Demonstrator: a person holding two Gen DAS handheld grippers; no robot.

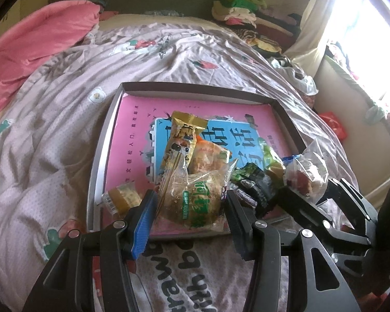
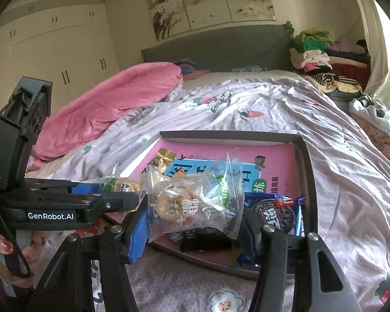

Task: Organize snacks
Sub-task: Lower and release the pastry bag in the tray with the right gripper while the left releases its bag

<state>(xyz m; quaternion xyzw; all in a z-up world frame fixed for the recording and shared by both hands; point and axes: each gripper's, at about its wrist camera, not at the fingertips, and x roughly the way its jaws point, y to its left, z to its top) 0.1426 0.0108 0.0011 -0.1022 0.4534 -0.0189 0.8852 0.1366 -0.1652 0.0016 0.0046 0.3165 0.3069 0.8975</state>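
The left black two-finger gripper with a blue pad (image 1: pixel 188 215) is pinching its jaws against a clear-wrapped pastry. The right black gripper (image 2: pixel 195 223) is clamping a transparent snack bag, sitting just beside the left.

I'm working in a home bedroom; a rumpled quilt (image 2: pixel 247 109) covers the bed. White wardrobes (image 2: pixel 59 49) line the wall; folded clothes (image 2: pixel 314 52) sit stacked.
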